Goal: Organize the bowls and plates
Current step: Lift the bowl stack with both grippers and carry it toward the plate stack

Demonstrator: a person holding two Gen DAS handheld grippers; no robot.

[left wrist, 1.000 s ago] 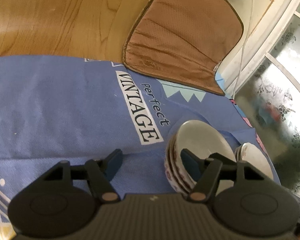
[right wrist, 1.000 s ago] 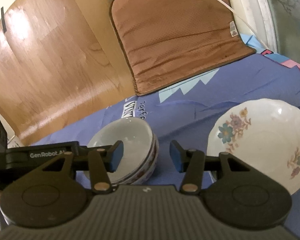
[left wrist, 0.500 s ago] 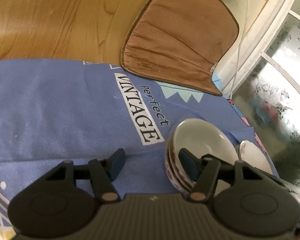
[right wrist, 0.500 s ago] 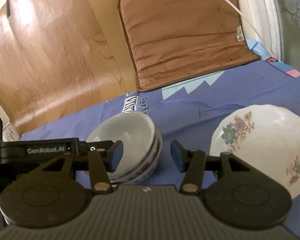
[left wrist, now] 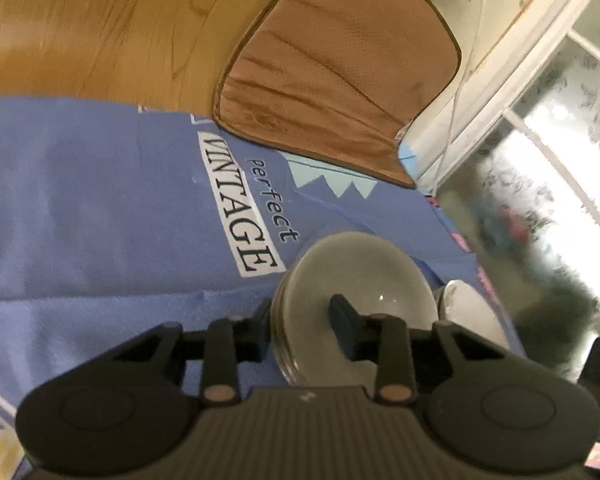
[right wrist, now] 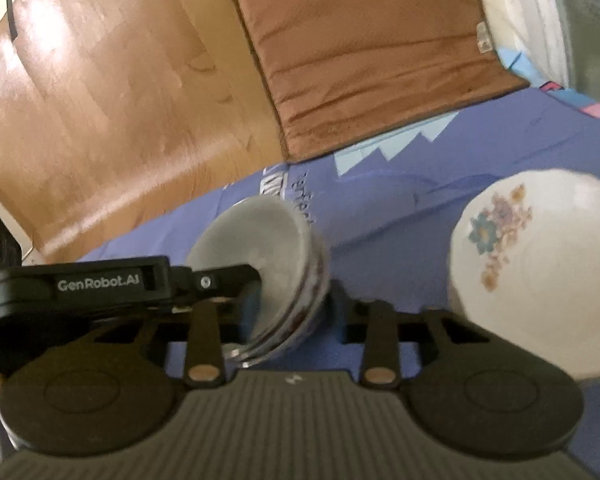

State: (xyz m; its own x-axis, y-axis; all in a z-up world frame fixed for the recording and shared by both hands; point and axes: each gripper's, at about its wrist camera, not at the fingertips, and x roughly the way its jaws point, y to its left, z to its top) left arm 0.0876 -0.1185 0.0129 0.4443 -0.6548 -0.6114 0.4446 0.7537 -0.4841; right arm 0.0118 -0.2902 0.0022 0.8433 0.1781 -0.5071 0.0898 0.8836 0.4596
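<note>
Narrower grippers — bowl stack between

Both wrist cameras look forward and downward along their fingers, very close to the stack of bowls: the left from its left side, the right from its right. Both share it and the brown mat beyond.

Wood floor, brown mat, frosted window

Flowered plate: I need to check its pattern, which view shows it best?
The right wrist view: the flowered plate lies almost whole, flowers plain, on the blue cloth. The left wrist view shows only a white sliver behind the stacked bowls.
</note>
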